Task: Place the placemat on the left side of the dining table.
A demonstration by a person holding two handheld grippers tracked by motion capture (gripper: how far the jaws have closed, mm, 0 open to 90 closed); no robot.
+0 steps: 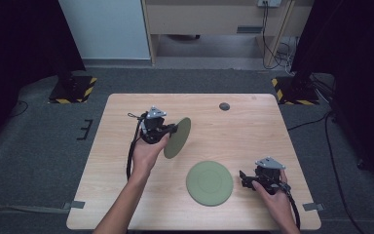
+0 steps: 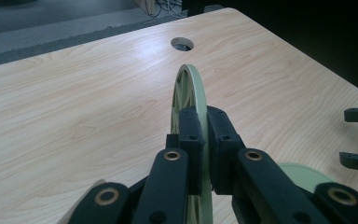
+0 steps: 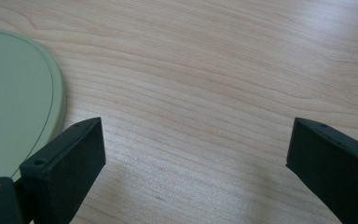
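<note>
Over the left half of the desk (image 1: 126, 204), my left claw (image 1: 171, 129) is clamped on the rim of a green plate (image 1: 177, 138), holding it up on edge and tilted, clear of the wood. In the left gripper view you can see both jaws pressed flat against the plate (image 2: 191, 88) from either side, with its thin rim running straight up between them and the ribbed underside facing left. There's a second green plate (image 1: 209, 183) lying flat on the desk toward my near edge, between my two hands and well apart from the one I'm holding. My right claw (image 1: 244, 178) sits low just to the right of that flat plate, jaws spread wide with nothing between them; from the right gripper view the flat plate's (image 3: 14, 102) edge is just beside one jaw but I can't tell if it's actually touching. Further back there's a round cable hole (image 1: 224, 106) in the desk.
</note>
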